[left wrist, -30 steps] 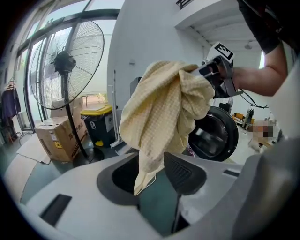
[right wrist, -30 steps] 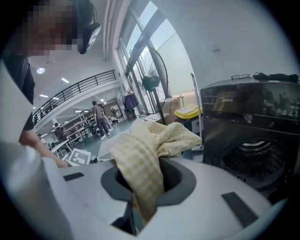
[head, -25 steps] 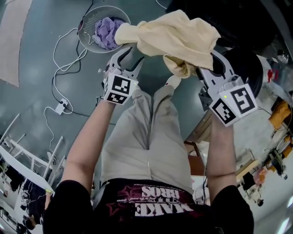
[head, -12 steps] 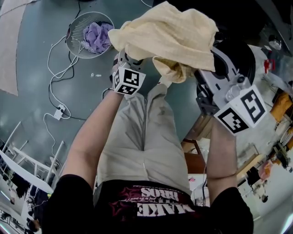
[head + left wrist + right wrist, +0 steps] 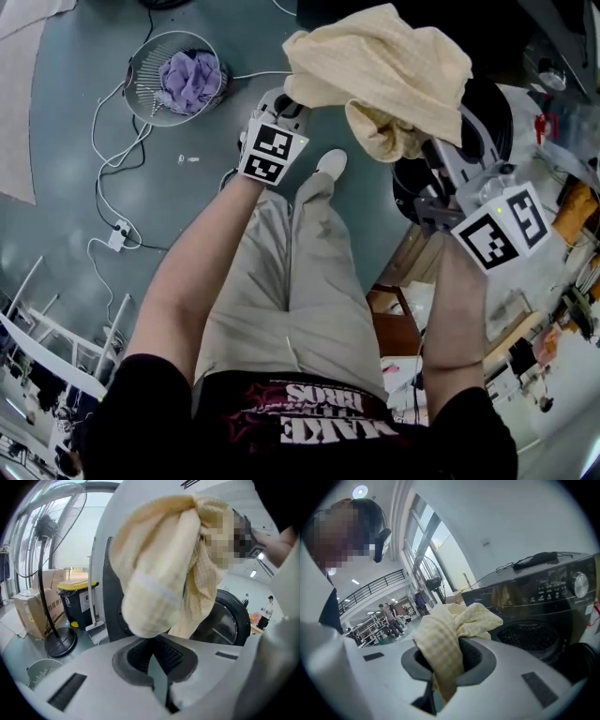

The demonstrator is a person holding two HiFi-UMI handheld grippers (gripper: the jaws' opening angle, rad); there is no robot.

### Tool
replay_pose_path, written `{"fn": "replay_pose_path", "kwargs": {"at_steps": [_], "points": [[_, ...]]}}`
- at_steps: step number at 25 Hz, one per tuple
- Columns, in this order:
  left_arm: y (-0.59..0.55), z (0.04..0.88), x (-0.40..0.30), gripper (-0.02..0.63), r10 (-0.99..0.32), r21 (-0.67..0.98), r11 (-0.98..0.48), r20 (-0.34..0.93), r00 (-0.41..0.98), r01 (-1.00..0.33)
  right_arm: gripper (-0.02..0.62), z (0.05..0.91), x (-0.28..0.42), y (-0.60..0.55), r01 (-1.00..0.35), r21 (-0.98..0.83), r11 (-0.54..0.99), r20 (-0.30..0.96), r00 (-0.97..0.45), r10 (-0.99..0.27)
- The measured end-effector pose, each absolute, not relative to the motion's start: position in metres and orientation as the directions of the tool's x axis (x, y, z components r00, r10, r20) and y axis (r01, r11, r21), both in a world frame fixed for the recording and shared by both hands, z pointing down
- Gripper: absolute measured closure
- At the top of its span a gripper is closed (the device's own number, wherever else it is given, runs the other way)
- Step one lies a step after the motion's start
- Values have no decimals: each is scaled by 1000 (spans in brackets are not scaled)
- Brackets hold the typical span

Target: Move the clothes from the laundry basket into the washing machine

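Note:
A pale yellow checked cloth (image 5: 384, 66) hangs in the air in front of the dark front-loading washing machine (image 5: 487, 112). My right gripper (image 5: 439, 155) is shut on the cloth, which bunches out of its jaws (image 5: 450, 630). My left gripper (image 5: 281, 105) sits under the cloth's left edge with its jaws shut. In the left gripper view a rounded fold of the cloth (image 5: 159, 573) hangs just over the left gripper (image 5: 157, 645), and I see no fabric pinched between its pads. The round wire laundry basket (image 5: 141, 89) lies on the floor at the far left with a purple garment (image 5: 190, 80) in it.
White cables and a power strip (image 5: 117, 234) trail over the grey floor near the basket. A standing fan (image 5: 47, 527), a black bin with a yellow lid (image 5: 77, 599) and a cardboard box (image 5: 33, 611) stand left of the washer (image 5: 225, 616). The washer's drum opening (image 5: 534, 637) faces me.
Both grippers carried the yellow cloth to the right, away from the basket and toward the washer. The left gripper's jaws, open a second ago, are now closed under the cloth's edge.

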State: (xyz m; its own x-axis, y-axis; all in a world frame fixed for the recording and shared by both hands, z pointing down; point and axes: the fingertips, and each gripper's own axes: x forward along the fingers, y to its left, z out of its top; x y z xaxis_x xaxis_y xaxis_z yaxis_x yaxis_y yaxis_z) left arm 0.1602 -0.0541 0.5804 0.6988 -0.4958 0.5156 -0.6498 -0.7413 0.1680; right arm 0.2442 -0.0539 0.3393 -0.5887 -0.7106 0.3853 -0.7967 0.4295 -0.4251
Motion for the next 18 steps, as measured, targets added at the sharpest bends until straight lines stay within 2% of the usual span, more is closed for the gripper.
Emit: {"fn": "replay_pose_path", "kwargs": {"at_steps": [8, 18], "points": [[-29, 577, 160, 603, -443, 217, -758, 521, 730, -615, 518, 358, 297, -44, -842, -454, 291, 405, -486, -775], [-18, 569, 166, 601, -448, 193, -764, 527, 722, -615, 518, 348, 336, -41, -865, -440, 243, 371, -421, -828]]}}
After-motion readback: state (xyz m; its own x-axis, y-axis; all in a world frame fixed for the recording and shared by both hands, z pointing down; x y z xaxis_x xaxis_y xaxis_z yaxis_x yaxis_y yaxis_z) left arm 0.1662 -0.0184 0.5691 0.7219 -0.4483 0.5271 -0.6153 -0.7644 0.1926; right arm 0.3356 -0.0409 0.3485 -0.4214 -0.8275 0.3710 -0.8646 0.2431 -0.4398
